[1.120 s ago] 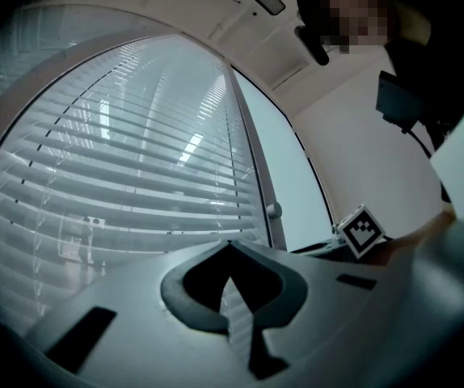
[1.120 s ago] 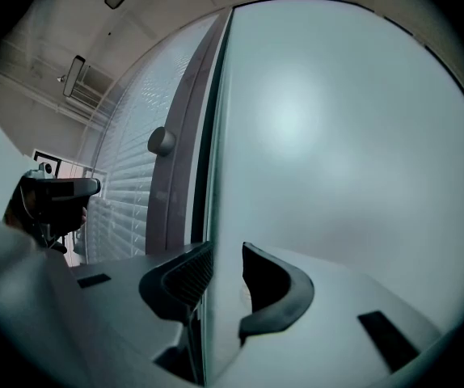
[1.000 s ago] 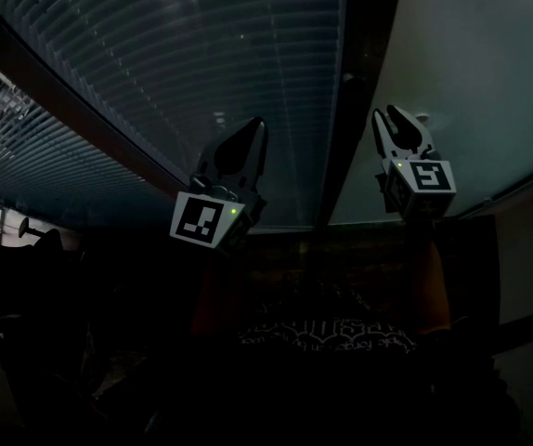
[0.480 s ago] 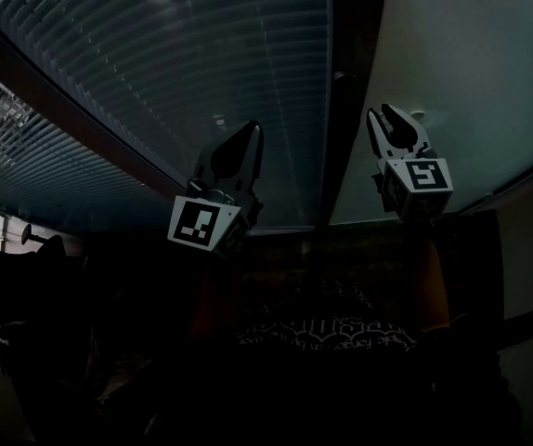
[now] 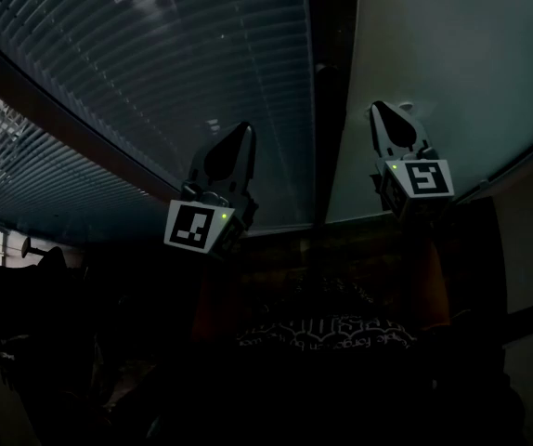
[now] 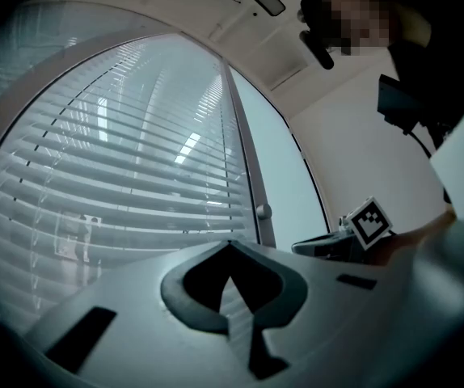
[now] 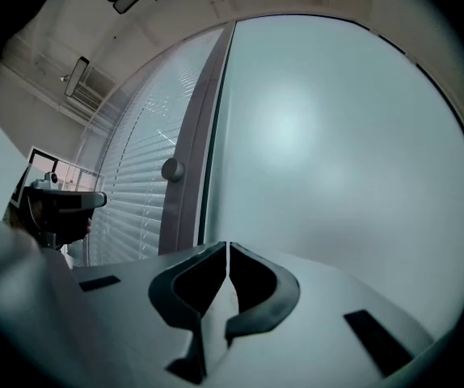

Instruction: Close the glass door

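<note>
A dark upright door frame (image 5: pixel 331 100) with a small round knob (image 6: pixel 263 211) stands between glass backed by slatted blinds (image 5: pixel 183 72) on the left and a pale frosted pane (image 5: pixel 461 63) on the right. My left gripper (image 5: pixel 237 137) is shut and empty, raised before the blinds just left of the frame. My right gripper (image 5: pixel 389 117) is before the frosted pane, right of the frame; its jaws have just been closing with nothing between them and now stand shut. In the right gripper view the knob (image 7: pixel 171 169) lies up and left of the fingertips, apart from them.
The lower half of the head view is dark, showing only my arms and patterned clothing (image 5: pixel 331 328). At the left the blinds run on past a slanted dark rail (image 5: pixel 71 128). A person with a head camera shows at the upper right of the left gripper view.
The right gripper's jaws, open in both earlier frames, have closed, and the gripper has risen slightly. The door frame has slid left in the head view. The left gripper stays shut.
</note>
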The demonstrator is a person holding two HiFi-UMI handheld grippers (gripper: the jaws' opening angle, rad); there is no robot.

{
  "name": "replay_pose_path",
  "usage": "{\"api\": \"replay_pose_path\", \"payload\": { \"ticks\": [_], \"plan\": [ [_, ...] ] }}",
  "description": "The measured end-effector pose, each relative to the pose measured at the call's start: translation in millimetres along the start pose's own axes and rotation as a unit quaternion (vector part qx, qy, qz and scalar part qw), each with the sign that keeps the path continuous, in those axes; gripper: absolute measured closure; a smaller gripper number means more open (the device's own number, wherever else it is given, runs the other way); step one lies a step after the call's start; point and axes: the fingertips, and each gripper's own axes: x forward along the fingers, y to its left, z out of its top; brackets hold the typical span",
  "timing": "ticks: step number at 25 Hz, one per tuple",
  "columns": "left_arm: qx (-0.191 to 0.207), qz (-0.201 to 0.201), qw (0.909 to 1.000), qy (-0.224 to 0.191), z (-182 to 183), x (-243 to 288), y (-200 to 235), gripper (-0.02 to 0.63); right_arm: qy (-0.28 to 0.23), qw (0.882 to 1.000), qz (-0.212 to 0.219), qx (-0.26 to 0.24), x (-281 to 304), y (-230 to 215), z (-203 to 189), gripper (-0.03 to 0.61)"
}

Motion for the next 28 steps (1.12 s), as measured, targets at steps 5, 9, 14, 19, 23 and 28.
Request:
{"api": "replay_pose_path", "payload": {
  "ticks": [5,9,14,19,23,28],
  "plan": [
    [0.003,0.0,1.0,-0.001,-7,-6,-4,0.612,-0.008,1.0,0.002,-0.003,-8,5,-5,0.575],
    [0.002,0.001,1.0,-0.002,-5,-6,-3,0.612,-0.009,1.0,0.008,-0.017,-9,10,0,0.575],
    [0.005,0.0,1.0,-0.003,3,-7,-5,0.612,-0.02,0.999,0.011,-0.031,-14,13,12,0.575],
    [0.006,-0.001,1.0,-0.003,4,-12,-8,0.612,-0.02,0.999,0.011,-0.031,-21,17,14,0.575],
    [0.005,-0.003,1.0,-0.003,4,-16,-11,0.612,-0.019,0.999,0.011,-0.031,-26,19,13,0.575],
    [0.004,-0.006,1.0,-0.005,7,-18,-14,0.612,-0.018,0.999,0.012,-0.032,-29,21,16,0.575]
  ]
}}
